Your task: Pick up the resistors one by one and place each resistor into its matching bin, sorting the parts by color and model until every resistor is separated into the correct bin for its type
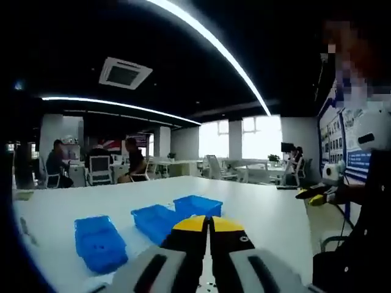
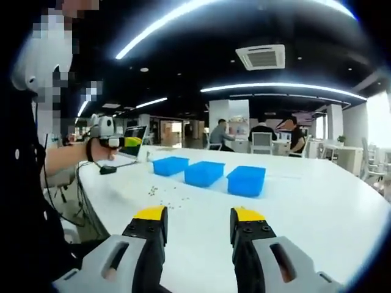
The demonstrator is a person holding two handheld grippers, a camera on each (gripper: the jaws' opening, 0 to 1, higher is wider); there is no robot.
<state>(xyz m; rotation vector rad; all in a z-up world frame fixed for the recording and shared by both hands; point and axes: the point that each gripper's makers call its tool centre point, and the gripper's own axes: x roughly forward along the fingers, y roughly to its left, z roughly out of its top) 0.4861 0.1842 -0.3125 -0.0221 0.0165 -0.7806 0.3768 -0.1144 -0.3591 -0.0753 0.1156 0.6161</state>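
My right gripper point(image 2: 197, 221) hangs with its yellow-tipped jaws spread and empty over the white table point(image 2: 317, 201), while my left gripper point(image 1: 209, 224) has its jaws pressed together on nothing. Just beyond, the scattered tiny resistors point(image 2: 164, 194) lie loose; they look featherlight with thin bendable leads, so I'd pinch one gently across its body. Farther off stand three blue plastic bins point(image 2: 208, 173).

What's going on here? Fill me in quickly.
A person holds a two-jaw gripper in each hand over a white table. Three blue bins sit in a row, and small loose parts, probably the resistors, lie scattered in front of them. The right gripper is open and empty. The left gripper has its jaws together, with nothing visibly held. Sorting seems not to have begun. Other people sit at desks behind.
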